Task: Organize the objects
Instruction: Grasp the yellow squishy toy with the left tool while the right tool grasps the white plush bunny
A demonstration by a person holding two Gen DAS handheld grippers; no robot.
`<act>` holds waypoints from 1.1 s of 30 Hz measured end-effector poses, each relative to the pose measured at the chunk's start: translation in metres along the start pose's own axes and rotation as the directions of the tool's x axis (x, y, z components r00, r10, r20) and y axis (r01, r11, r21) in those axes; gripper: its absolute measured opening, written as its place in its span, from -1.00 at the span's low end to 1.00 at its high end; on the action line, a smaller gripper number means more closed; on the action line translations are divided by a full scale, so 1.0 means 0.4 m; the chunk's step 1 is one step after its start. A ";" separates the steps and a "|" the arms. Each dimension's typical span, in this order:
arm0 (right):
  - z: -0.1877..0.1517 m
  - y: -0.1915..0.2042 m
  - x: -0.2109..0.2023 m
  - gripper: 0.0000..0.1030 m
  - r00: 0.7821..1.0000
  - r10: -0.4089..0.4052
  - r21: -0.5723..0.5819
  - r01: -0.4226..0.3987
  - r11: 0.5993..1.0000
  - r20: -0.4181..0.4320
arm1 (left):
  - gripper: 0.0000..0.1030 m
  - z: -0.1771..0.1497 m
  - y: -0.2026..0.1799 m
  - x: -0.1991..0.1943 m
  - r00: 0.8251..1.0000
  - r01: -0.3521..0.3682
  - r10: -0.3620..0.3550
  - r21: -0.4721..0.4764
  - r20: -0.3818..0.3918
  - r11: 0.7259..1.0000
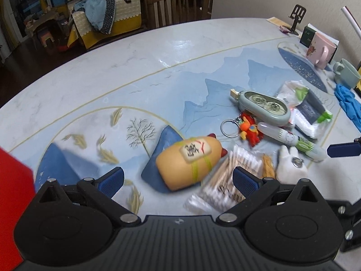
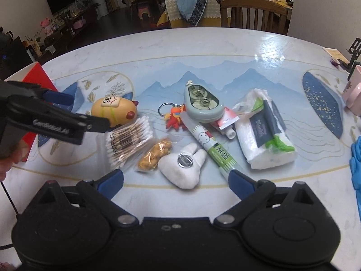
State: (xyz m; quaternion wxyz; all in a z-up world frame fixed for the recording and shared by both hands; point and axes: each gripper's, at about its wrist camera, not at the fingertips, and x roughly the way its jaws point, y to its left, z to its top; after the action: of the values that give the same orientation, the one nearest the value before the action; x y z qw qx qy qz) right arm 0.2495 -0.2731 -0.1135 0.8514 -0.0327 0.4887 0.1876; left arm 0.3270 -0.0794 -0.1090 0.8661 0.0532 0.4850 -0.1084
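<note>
Clearly both tools are spread wide and hold nothing: the left gripper point(image 1: 178, 180) hovers over the tan squishy toy point(image 1: 188, 163), the right gripper point(image 2: 176, 178) over the white plush point(image 2: 183, 166). Beside that toy on the bench point(image 2: 203, 52) lies the cotton swab pack point(image 2: 128, 141), with the orange keychain point(image 2: 174, 117) and green tape dispenser point(image 2: 203, 105) farther from it.
</note>
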 end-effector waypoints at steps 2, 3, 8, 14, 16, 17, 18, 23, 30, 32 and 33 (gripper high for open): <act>0.005 -0.001 0.014 0.90 1.000 0.002 0.007 -0.002 1.000 -0.008 | 1.00 0.009 0.000 0.020 1.000 0.013 -0.012 0.007 -0.008 1.000; 0.008 -0.004 0.021 0.90 1.000 0.003 0.010 -0.002 1.000 -0.012 | 1.00 0.012 0.001 0.031 1.000 0.020 -0.020 0.010 -0.016 1.000; 0.014 -0.011 0.051 0.86 0.999 0.006 0.028 -0.005 1.000 -0.033 | 1.00 0.026 0.016 0.082 0.998 0.022 -0.022 -0.002 -0.054 1.000; 0.025 -0.006 0.078 0.77 0.999 0.000 0.028 0.001 1.000 -0.040 | 1.00 0.033 0.032 0.107 0.997 0.051 -0.052 -0.021 -0.052 0.998; 0.026 -0.007 0.087 0.71 0.999 -0.001 0.034 0.002 0.999 -0.048 | 1.00 0.038 0.032 0.112 0.997 0.049 -0.049 -0.013 -0.051 0.999; 0.026 -0.007 0.090 0.65 0.999 -0.001 0.035 0.002 0.999 -0.051 | 1.00 0.041 0.031 0.114 0.998 0.046 -0.047 -0.007 -0.046 0.999; 0.024 -0.006 0.092 0.63 0.999 0.001 0.035 0.001 0.999 -0.054 | 0.99 0.043 0.029 0.115 0.998 0.043 -0.043 0.000 -0.038 0.999; 0.018 -0.004 0.094 0.39 0.998 0.002 0.042 0.001 0.999 -0.055 | 0.66 0.042 0.024 0.116 0.998 0.064 -0.063 0.020 -0.022 0.998; 0.010 -0.007 0.080 -0.08 0.999 0.015 0.068 -0.011 0.998 -0.047 | 0.33 0.036 0.009 0.101 0.997 0.083 -0.083 0.038 0.003 0.996; 0.011 -0.006 0.079 -0.14 0.999 0.017 0.082 -0.013 0.997 -0.045 | 0.31 0.032 0.012 0.094 0.996 0.088 -0.088 0.026 0.007 0.996; 0.008 -0.006 0.074 -0.15 0.999 0.015 0.082 -0.012 0.997 -0.042 | 0.30 0.031 0.012 0.089 0.996 0.089 -0.089 0.023 0.011 0.996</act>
State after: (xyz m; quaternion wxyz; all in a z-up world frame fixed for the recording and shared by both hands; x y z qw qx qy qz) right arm 0.2663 -0.2660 -0.1371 0.8402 0.0015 0.5141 0.1725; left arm 0.3565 -0.0819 -0.1330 0.8628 0.0405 0.4803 -0.1525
